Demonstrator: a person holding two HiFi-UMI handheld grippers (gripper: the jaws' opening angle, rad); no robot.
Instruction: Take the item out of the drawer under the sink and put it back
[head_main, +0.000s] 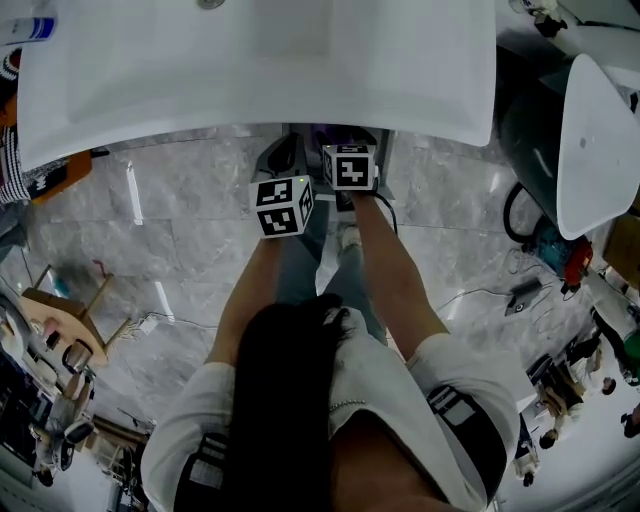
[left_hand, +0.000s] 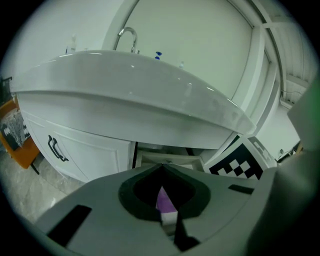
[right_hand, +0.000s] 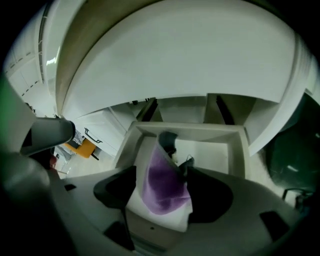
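Purple-and-white pouch (right_hand: 161, 195) hangs over the open drawer (right_hand: 238, 150) under the sink (head_main: 250, 70), pinched by the left gripper (left_hand: 163, 172), while the right gripper (right_hand: 162, 177) has its jaws wide around it. Taking it out looks done; lowering it in and letting go remain.

Head view: we find the sink (head_main: 250, 90) covering the drawer (right_hand: 240, 150) and both sets of jaws; only the marker cubes (head_main: 285, 205) show below its rim. Left gripper view: the left gripper (left_hand: 163, 172) masks most of the drawer; the purple item (left_hand: 165, 202) shows only as a sliver. Right gripper view: between the jaws of the right gripper (right_hand: 162, 187) the item screens part of the drawer's floor; we cannot identify the dark piece (right_hand: 167, 141) at its top.
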